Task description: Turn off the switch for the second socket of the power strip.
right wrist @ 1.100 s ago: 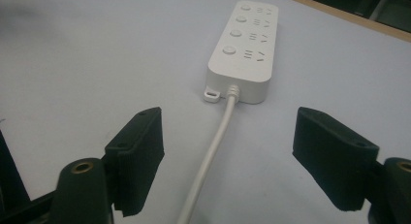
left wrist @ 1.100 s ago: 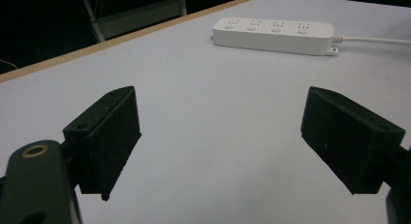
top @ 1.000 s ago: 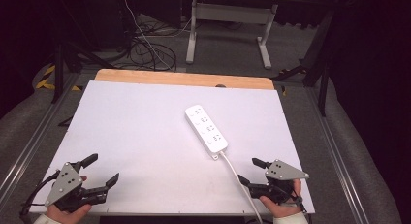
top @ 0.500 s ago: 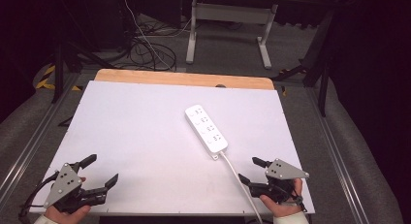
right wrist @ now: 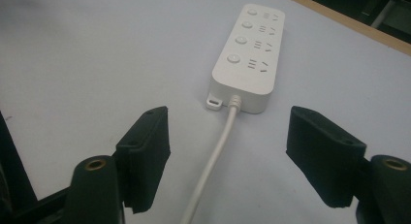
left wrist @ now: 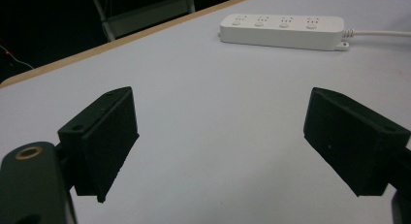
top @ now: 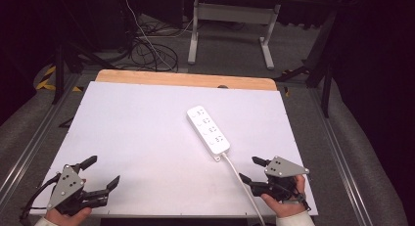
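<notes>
A white power strip (top: 208, 129) with several sockets lies right of centre on the white table top (top: 137, 133), angled toward the far left. Its white cable (top: 240, 177) runs back to the near edge. My right gripper (top: 249, 169) sits low at the near right, open. In the right gripper view the cable (right wrist: 215, 151) passes between the jaws untouched, with the power strip (right wrist: 249, 54) just ahead. These jaws have just been closing a little. My left gripper (top: 103, 170) rests at the near left, open and with nothing in it. Its view shows the power strip (left wrist: 283, 30) far off.
A wooden strip (top: 186, 79) borders the table's far edge. Metal rails (top: 29, 147) run along both sides over grey carpet. Beyond the table stand a white desk frame (top: 230, 20) and loose cables on the floor (top: 147, 50).
The right gripper's jaws stand slightly narrower than before. Both hands and the power strip have kept their places.
</notes>
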{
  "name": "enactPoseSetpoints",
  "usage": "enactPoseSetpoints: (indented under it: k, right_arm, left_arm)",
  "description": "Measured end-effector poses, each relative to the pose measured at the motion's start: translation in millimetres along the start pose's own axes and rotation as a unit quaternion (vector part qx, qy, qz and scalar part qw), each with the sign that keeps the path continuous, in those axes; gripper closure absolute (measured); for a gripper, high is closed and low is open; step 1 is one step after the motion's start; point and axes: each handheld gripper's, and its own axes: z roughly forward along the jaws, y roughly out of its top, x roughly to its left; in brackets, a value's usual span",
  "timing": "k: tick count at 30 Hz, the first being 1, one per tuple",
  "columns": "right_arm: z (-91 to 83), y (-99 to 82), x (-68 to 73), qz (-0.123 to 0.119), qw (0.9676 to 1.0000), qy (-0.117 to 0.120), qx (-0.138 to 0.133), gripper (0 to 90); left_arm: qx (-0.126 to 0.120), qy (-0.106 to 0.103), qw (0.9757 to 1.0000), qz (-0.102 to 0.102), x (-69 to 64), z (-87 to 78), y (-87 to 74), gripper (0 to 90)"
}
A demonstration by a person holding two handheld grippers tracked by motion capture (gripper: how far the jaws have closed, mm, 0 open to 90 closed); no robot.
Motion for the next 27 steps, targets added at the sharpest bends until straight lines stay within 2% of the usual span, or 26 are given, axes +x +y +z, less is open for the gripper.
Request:
enactPoseSetpoints:
  k: [4, 7, 16, 22, 27]
  right_arm:
    - [2.4, 7.4, -2.1, 0.005, 1.0, 0.006, 0.003, 33.9]
    - [6.0, 20.5, -3.9, 0.007, 0.9999, 0.015, 0.002, 35.7]
    - [15.8, 49.4, -7.0, -0.005, 0.9997, 0.024, 0.004, 39.1]
    - [22.9, 62.2, -11.8, 0.002, 0.9996, 0.029, 0.002, 41.4]
    - [27.3, 69.8, -14.6, -0.002, 0.9996, 0.029, 0.003, 42.7]
  left_arm:
    - [0.0, 0.0, 1.0, 0.001, -0.2, 0.1, 0.1, 12.9]
    - [-0.001, 0.0, 1.0, 0.001, -0.1, -0.3, 0.1, 12.9]
    - [-0.001, -0.001, 1.0, 0.003, 0.0, -0.2, 0.1, 12.9]
    - [-0.002, -0.002, 1.0, 0.0, 0.0, -0.1, 0.1, 12.8]
    - [-0.002, -0.002, 1.0, 0.0, 0.2, -0.2, 0.1, 12.9]
